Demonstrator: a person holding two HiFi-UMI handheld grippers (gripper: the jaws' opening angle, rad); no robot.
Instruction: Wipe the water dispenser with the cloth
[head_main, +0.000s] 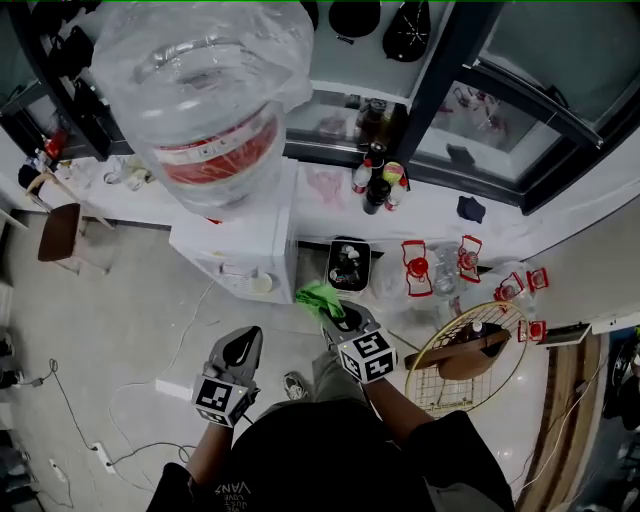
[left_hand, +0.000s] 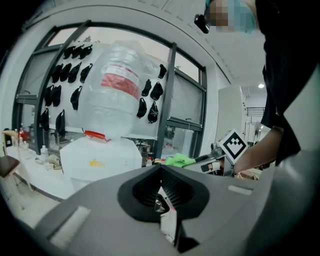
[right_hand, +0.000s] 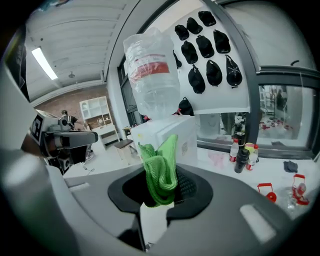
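Indoors, bright and even, daylight-white. Head view: sheen and glare on the plastic-wrapped dispenser bottle (head_main: 200, 90) at 11 o'clock. Shadows on the pale floor are faint and soft.

Both gripper views: strong fisheye bend, black vignette round the rim, straight frames bowed.

Right gripper view: ceiling strip light (right_hand: 44, 62) at 10 o'clock, blown out. Cloth (right_hand: 160, 172) sharp at centre.

Left gripper view: windows (left_hand: 190, 100) backlit and hazy.
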